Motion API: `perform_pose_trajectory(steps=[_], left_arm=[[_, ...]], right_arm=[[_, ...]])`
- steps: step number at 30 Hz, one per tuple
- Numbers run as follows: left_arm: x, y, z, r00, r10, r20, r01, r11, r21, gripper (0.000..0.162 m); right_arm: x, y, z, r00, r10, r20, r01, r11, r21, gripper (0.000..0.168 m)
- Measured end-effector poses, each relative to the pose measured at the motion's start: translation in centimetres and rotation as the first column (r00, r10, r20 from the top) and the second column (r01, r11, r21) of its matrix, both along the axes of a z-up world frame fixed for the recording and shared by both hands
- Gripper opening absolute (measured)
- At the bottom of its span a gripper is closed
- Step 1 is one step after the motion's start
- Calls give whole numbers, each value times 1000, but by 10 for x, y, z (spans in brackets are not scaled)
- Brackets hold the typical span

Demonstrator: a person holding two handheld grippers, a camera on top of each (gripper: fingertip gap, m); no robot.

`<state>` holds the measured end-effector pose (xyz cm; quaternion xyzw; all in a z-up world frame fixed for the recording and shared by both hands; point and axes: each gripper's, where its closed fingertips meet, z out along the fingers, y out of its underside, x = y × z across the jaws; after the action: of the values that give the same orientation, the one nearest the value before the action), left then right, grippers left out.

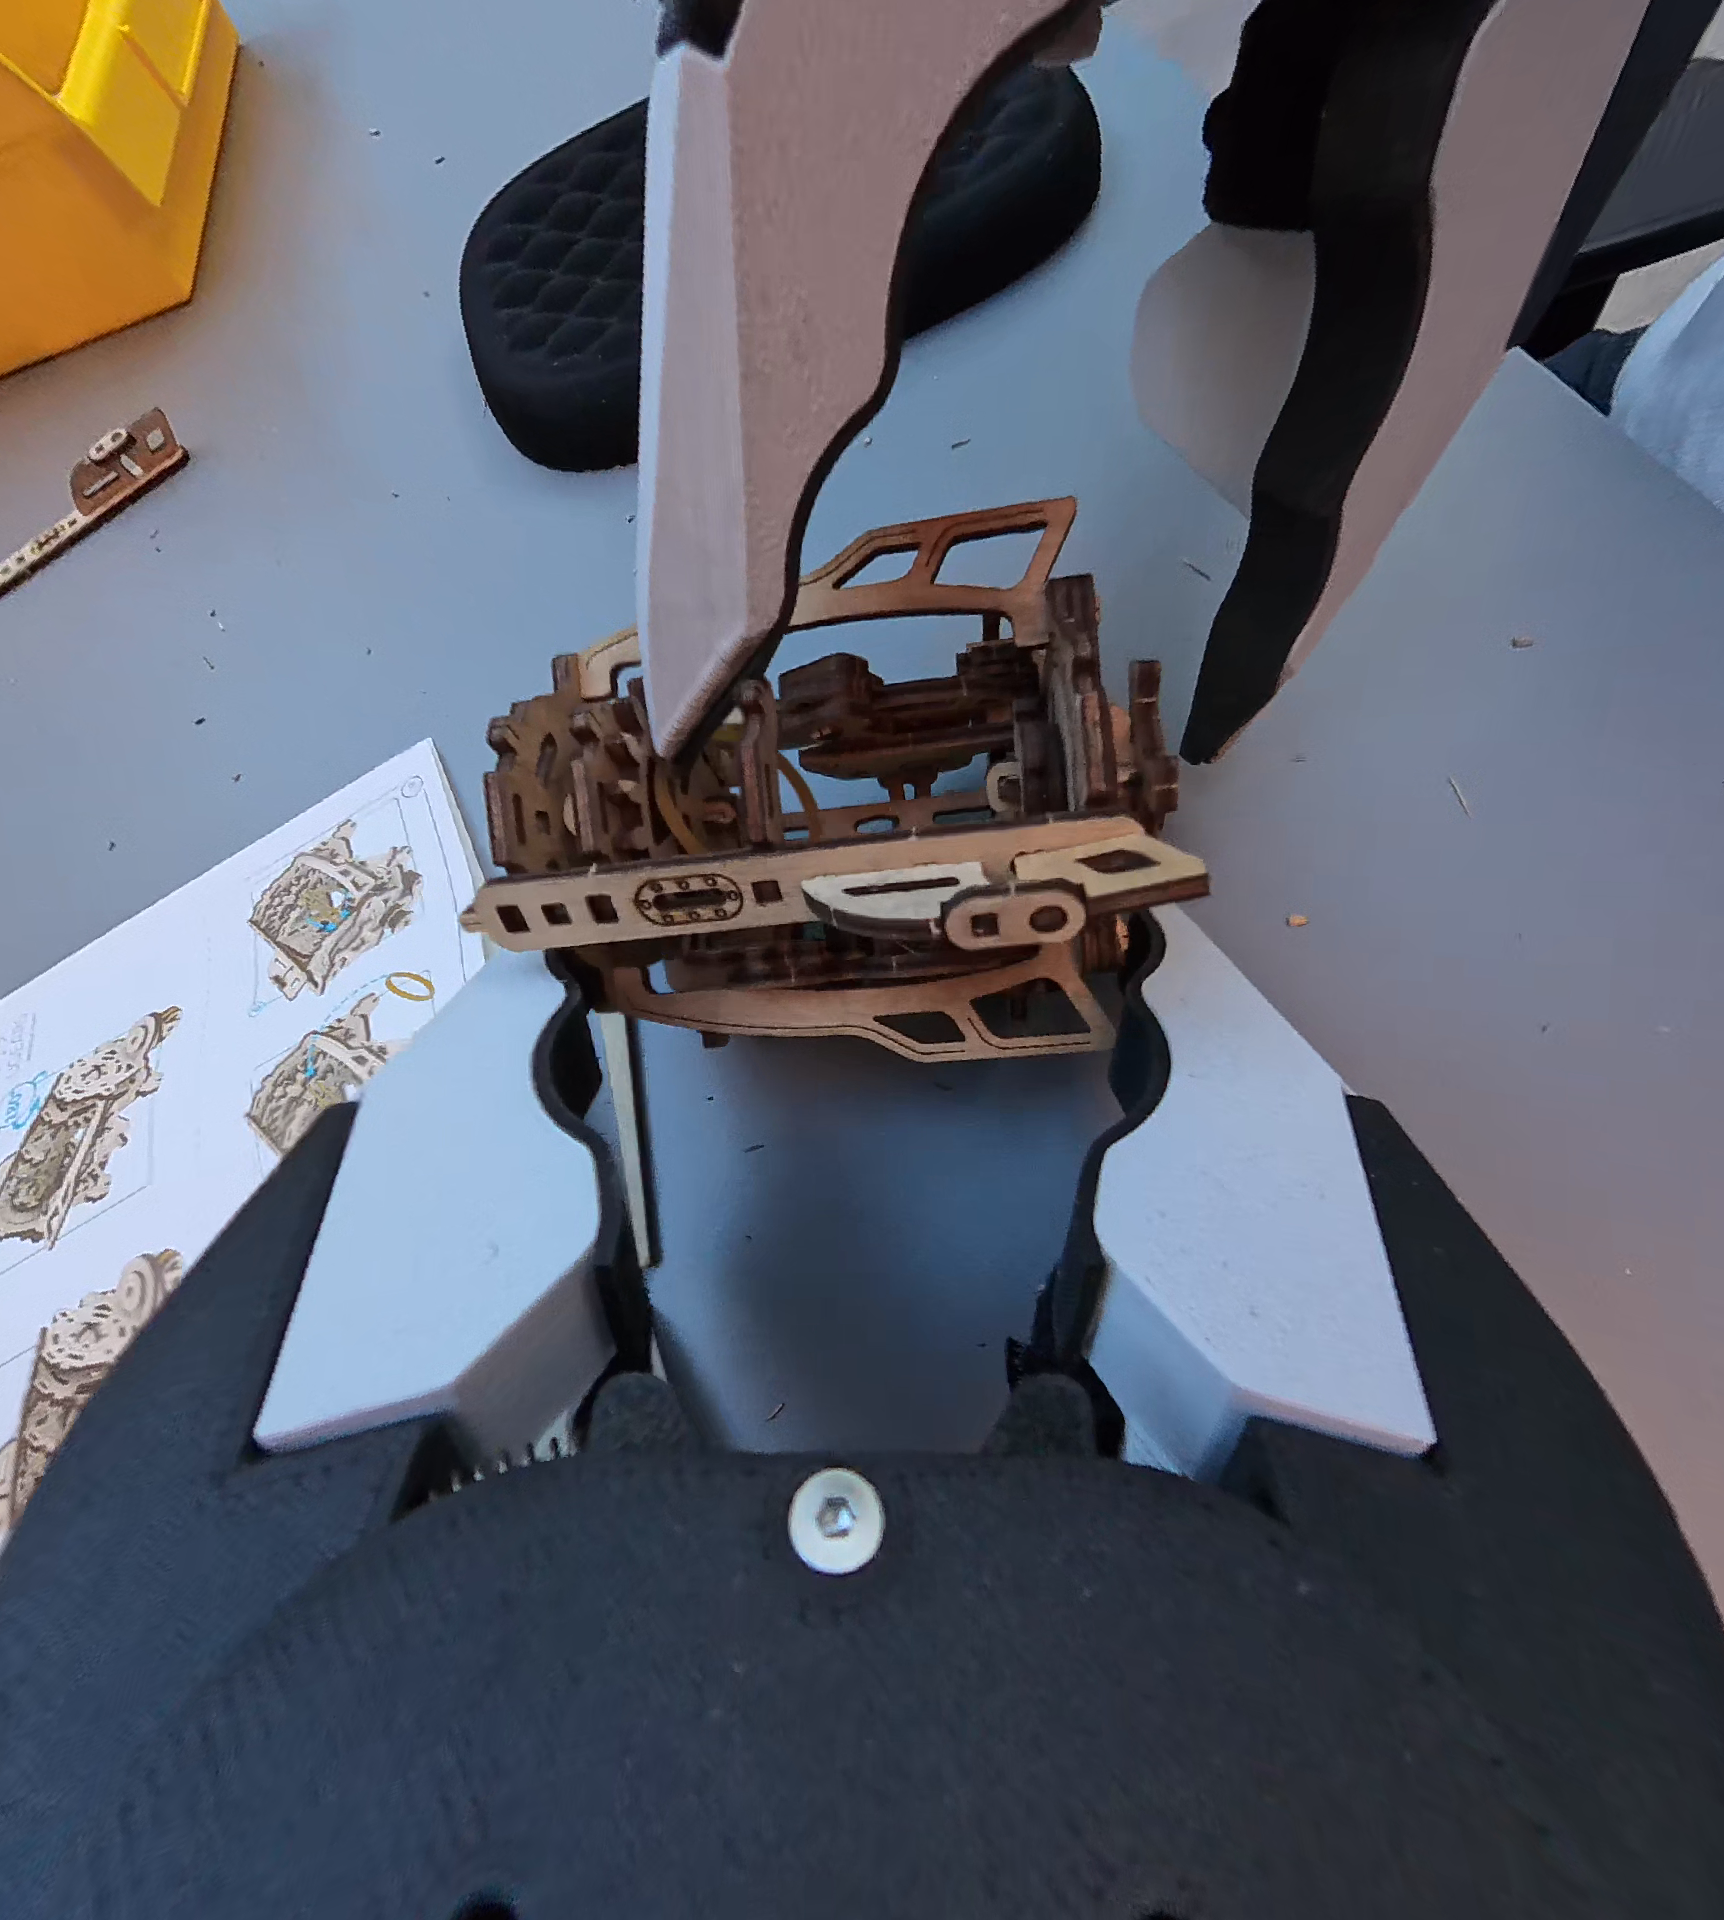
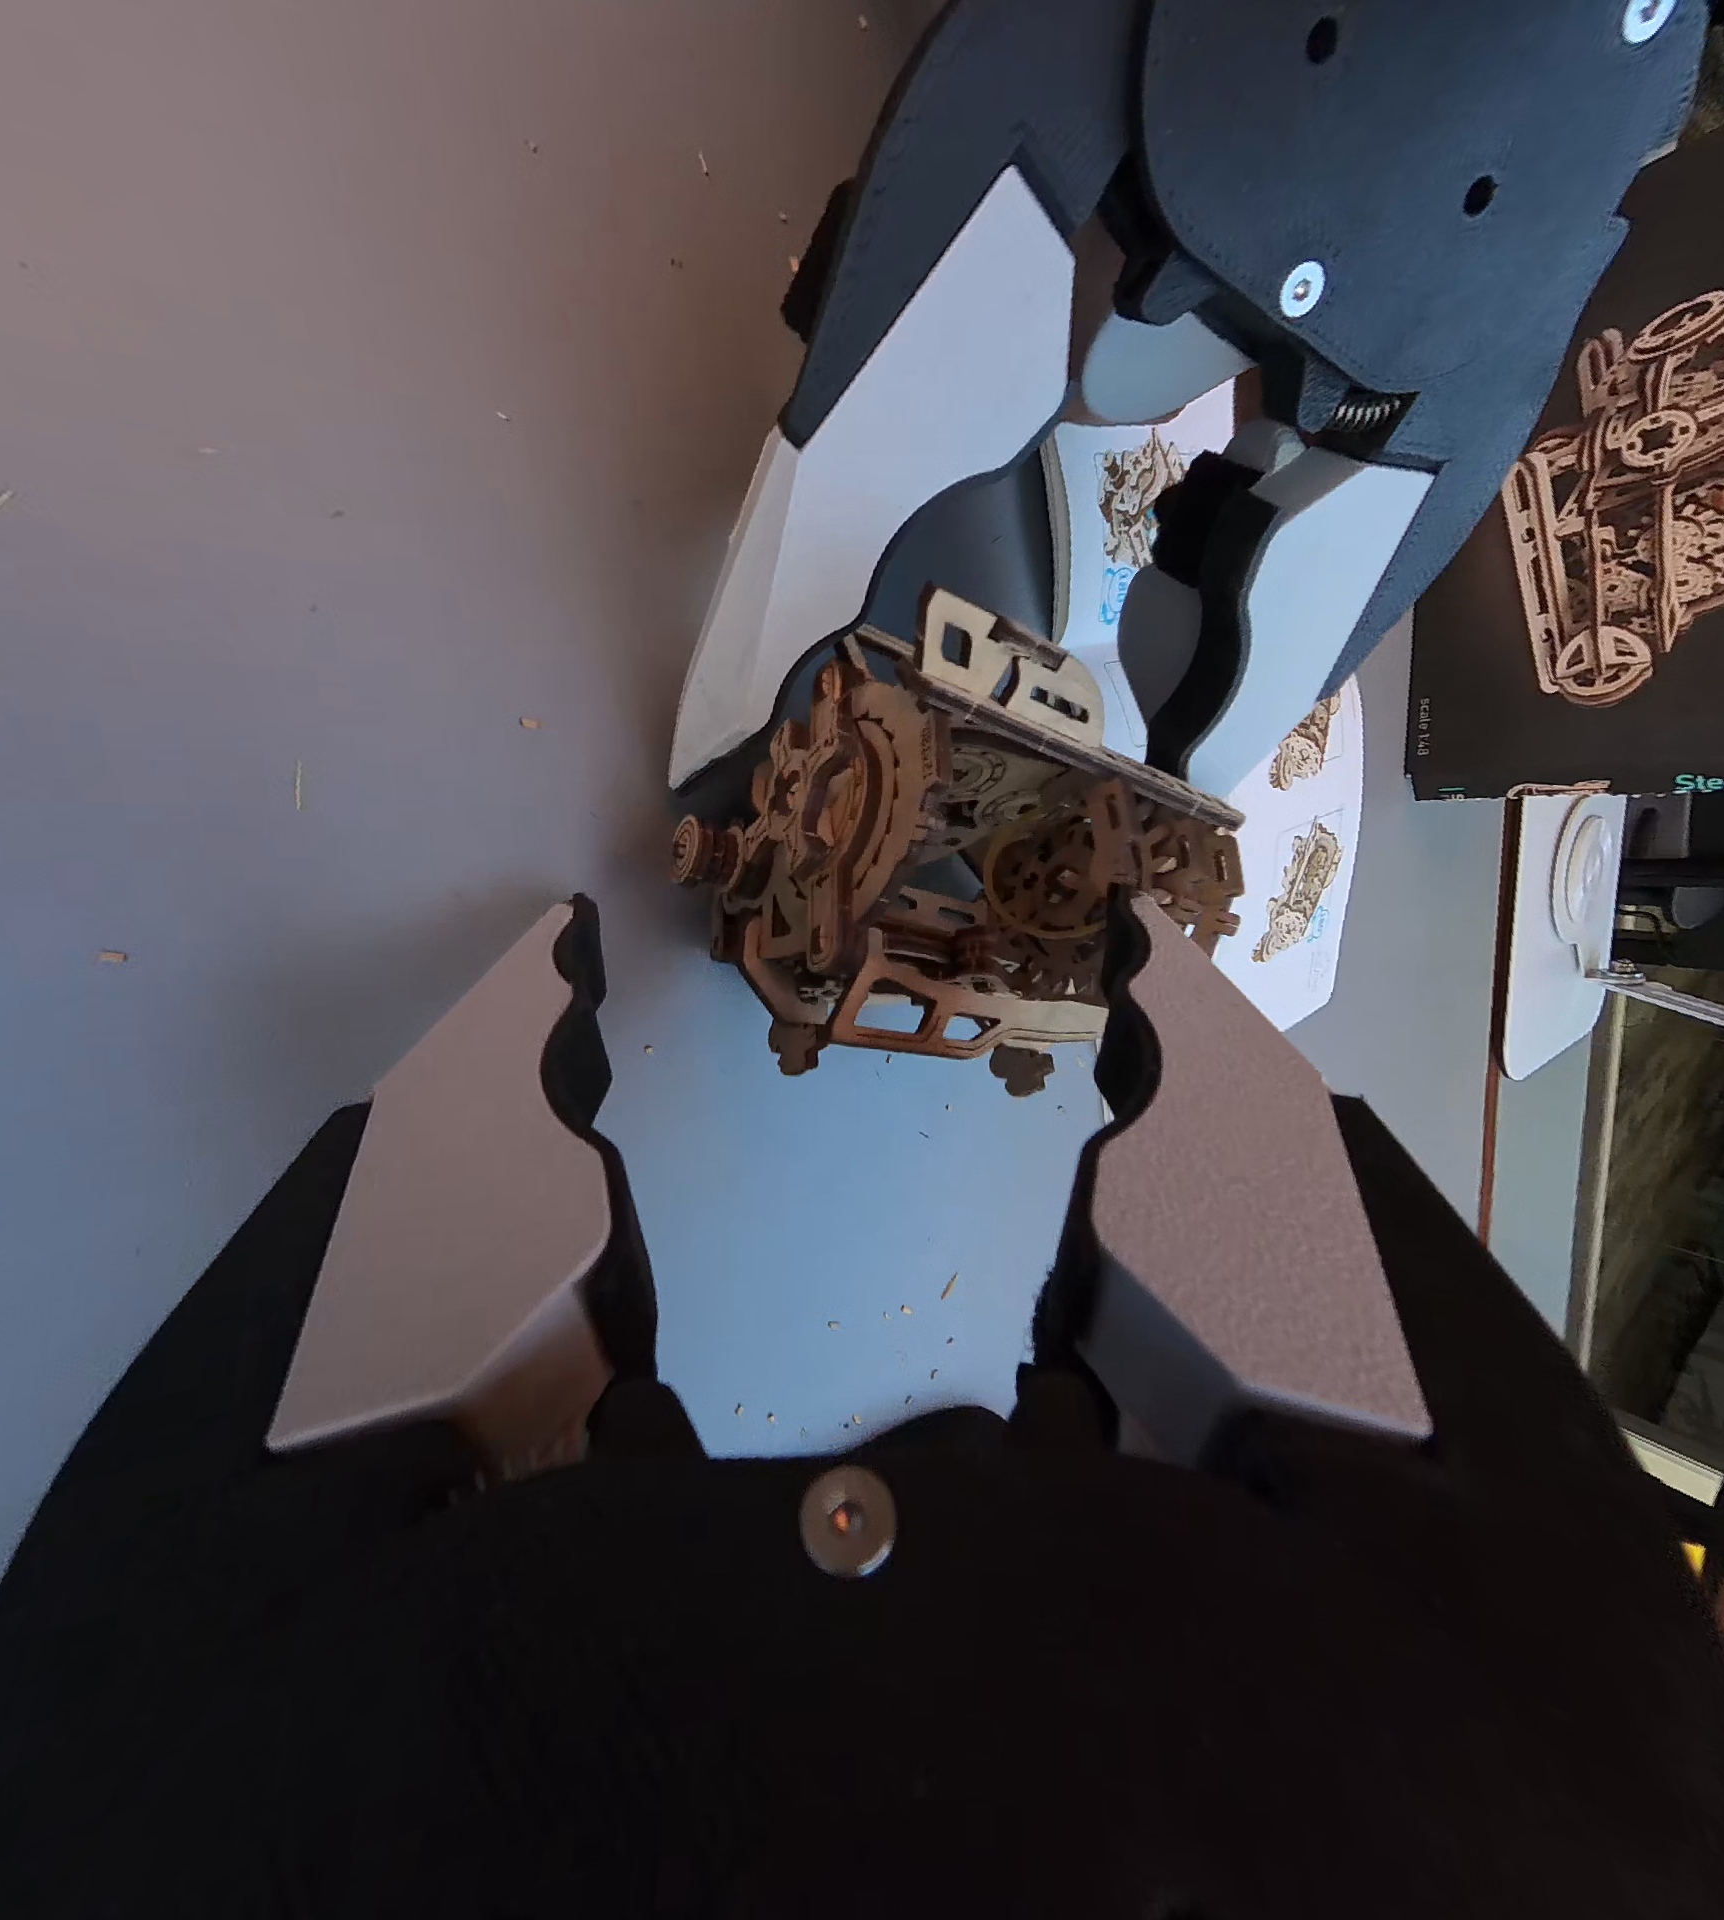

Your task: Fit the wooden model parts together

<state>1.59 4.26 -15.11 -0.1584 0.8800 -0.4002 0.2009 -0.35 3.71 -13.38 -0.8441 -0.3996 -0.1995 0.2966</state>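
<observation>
The wooden model (image 1: 837,821), a brown laser-cut frame full of gears, is held between the tips of my left gripper (image 1: 853,987), which is shut on its lower frame just above the grey table. In the right wrist view the model (image 2: 837,831) hangs tilted, with the left gripper (image 2: 951,748) reaching in from above. My right gripper (image 2: 856,914) is open wide. It comes in from the top of the left wrist view (image 1: 941,738). One of its fingertips (image 1: 692,717) pokes into the model's gear end. The other hangs free beside the model.
A small loose wooden part (image 1: 84,499) lies at the left, near a yellow box (image 1: 37,177). An instruction sheet (image 1: 162,1091) lies at the lower left, a black mesh pad (image 1: 577,270) behind the model. A black kit box (image 2: 1616,520) sits at the table's edge. Wood chips dot the table (image 1: 1512,883).
</observation>
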Motion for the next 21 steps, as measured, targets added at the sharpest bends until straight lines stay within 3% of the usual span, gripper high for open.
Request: perform_pose_trajectory(steps=[21], left_arm=[[-2,-1,7,994,21,-112,-31,996,-89,95]], right_arm=[[-3,-1,9,997,6,-74,-1,998,60,93]])
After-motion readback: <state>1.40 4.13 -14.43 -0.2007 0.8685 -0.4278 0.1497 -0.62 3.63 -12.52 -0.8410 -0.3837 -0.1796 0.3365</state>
